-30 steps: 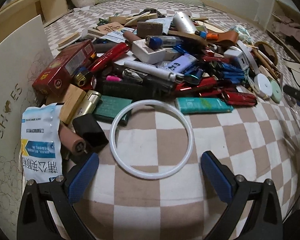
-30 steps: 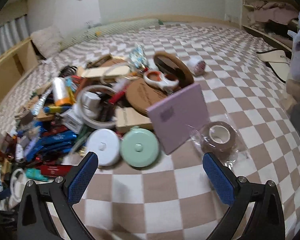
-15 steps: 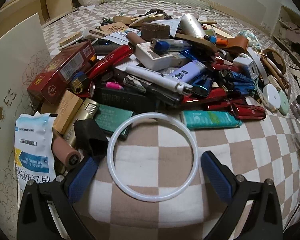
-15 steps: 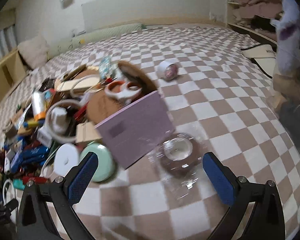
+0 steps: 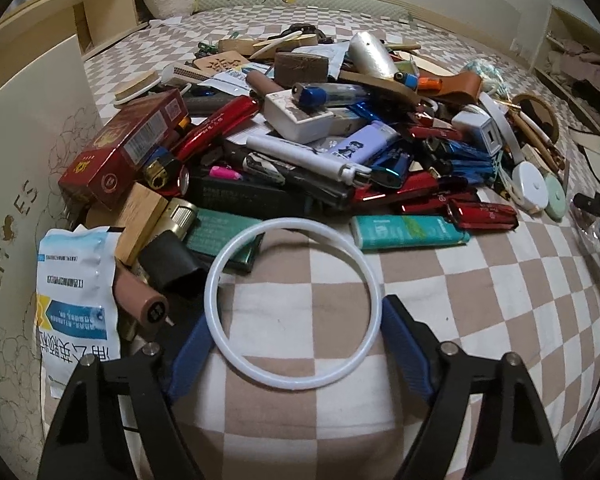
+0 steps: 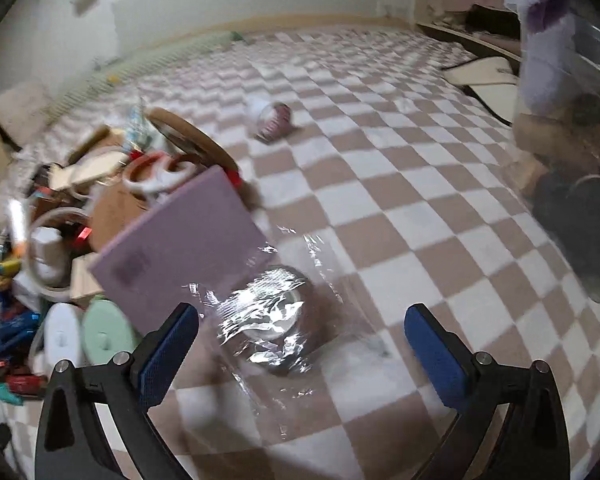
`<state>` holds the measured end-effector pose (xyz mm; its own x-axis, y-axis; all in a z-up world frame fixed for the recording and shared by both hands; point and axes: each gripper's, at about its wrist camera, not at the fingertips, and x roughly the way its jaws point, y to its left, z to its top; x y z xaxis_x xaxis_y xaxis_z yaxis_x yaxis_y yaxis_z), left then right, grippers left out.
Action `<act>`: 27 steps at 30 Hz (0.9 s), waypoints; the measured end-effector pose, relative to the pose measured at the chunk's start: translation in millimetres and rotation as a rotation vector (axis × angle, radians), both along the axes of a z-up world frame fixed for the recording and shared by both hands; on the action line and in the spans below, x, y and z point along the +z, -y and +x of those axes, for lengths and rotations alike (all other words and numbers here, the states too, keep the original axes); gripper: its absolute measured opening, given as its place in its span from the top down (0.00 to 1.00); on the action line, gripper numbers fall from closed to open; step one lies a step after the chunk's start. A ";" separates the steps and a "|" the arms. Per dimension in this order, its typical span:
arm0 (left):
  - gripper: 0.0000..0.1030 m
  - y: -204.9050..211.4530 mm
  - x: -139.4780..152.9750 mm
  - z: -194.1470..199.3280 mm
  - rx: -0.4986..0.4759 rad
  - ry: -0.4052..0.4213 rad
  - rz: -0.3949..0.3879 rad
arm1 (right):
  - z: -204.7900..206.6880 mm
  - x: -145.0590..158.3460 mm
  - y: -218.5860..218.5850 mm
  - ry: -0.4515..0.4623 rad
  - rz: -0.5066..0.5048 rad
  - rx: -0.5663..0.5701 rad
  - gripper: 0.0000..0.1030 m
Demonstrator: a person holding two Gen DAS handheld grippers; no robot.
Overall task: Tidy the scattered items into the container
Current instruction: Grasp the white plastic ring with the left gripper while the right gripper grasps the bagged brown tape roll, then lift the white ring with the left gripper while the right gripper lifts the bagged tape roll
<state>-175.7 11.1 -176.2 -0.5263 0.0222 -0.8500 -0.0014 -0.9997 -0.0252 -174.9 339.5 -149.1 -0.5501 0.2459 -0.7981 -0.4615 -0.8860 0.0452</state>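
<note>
The left gripper [image 5: 294, 340] points down at a checked cloth [image 5: 480, 300], its blue pads [image 5: 192, 354] set on either side of a white ring [image 5: 293, 304] that lies flat; the jaws have just been closing, and the pads sit at or just beside the ring's outer edge, though a firm squeeze cannot be confirmed. Behind the ring is a heap of small items [image 5: 320, 136]: a red carton [image 5: 128, 148] with a barcode, a white-and-blue sachet [image 5: 76, 300] printed in Chinese characters too small to read, a teal pack [image 5: 410, 232], and a lilac lighter [image 5: 360, 146] with a cartoon figure. At far left stands a cream box wall [image 5: 16, 200] lettered "SHOES", the "O" drawn as a small brown shape. The right gripper [image 6: 300, 344] hangs over a roll of brown tape in crinkled clear wrap [image 6: 272, 316]; its jaws have just been narrowing yet stand wide, with the roll between them and untouched. Just beside the roll lies a mauve booklet [image 6: 184, 240] with a blurred, unreadable label. This view is smeared.
</note>
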 end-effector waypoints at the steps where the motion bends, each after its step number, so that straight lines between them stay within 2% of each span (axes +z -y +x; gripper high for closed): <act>1: 0.21 0.1 0.1 0.0 -0.001 -0.001 -0.001 | -1.3 -0.8 0.2 0.009 -0.006 0.001 0.11; 3: 0.21 2.1 1.0 0.5 0.001 -0.001 0.013 | -3.2 -2.3 1.2 0.029 -0.003 0.003 0.38; 5: 0.21 4.1 1.4 0.7 0.003 -0.001 0.028 | -5.2 -4.4 5.2 0.050 0.011 0.016 0.49; 8: 0.22 6.9 3.2 2.2 0.003 -0.002 0.051 | -7.6 -3.7 11.4 0.061 0.034 0.052 0.59; 13: 0.22 11.7 6.3 5.8 0.010 -0.002 0.095 | -2.8 -1.8 22.7 0.073 0.041 0.087 0.63; 16: 0.24 11.2 6.9 9.0 0.005 -0.004 0.093 | 1.4 -0.6 26.1 0.073 0.016 0.097 0.63; 17: 0.35 10.2 7.5 10.8 0.001 -0.006 0.084 | 3.4 0.5 28.4 0.073 0.013 0.101 0.63; 18: 0.50 10.0 7.9 11.6 0.000 -0.008 0.075 | 6.0 2.3 31.1 0.072 0.006 0.107 0.63; 26: 0.51 11.3 9.4 15.5 -0.021 -0.004 0.088 | 22.5 23.1 60.9 0.013 -0.054 0.157 0.63; 27: 0.46 11.6 9.6 16.3 -0.021 -0.004 0.088 | 24.3 26.8 65.8 -0.001 -0.062 0.166 0.63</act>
